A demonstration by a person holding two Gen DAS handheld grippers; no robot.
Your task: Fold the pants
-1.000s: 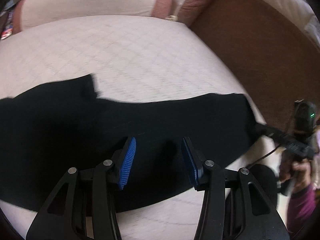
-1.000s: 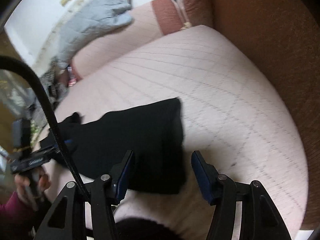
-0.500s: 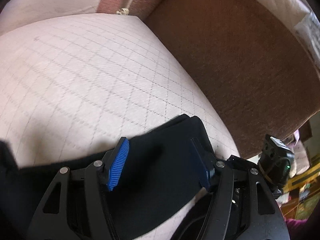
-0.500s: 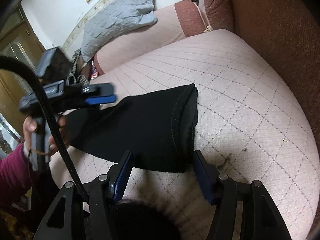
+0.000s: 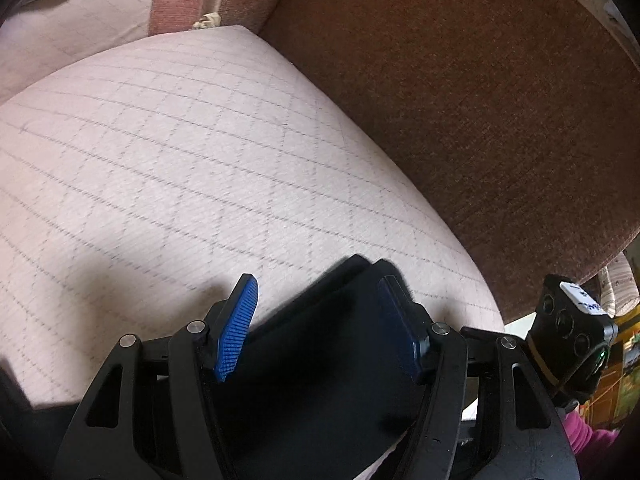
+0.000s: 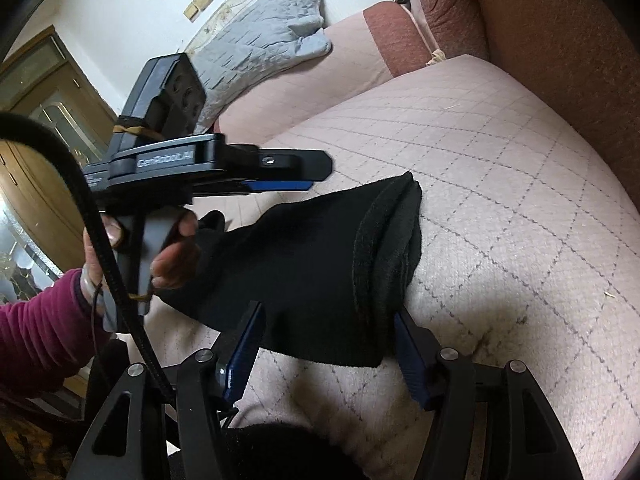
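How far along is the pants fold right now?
Done: the black knit pants lie doubled over on the pink quilted sofa cushion. In hand: nothing; left gripper and right gripper both stand open around them. Left: a final fold, probably.

Black matt knitted-cloth pants [image 6: 320, 276] with a soft fuzzy nap, pale pink quilted cloth sofa seat cushion [image 5: 168, 152], coarse brown woven-cloth sofa backrest [image 5: 460, 100], matt black plastic fingers [image 5: 404, 336] with ribbed blue rubbery pads, shiny metal screws, grey quilted cloth blanket [image 6: 260, 44], glossy wooden cabinet [image 6: 48, 184]
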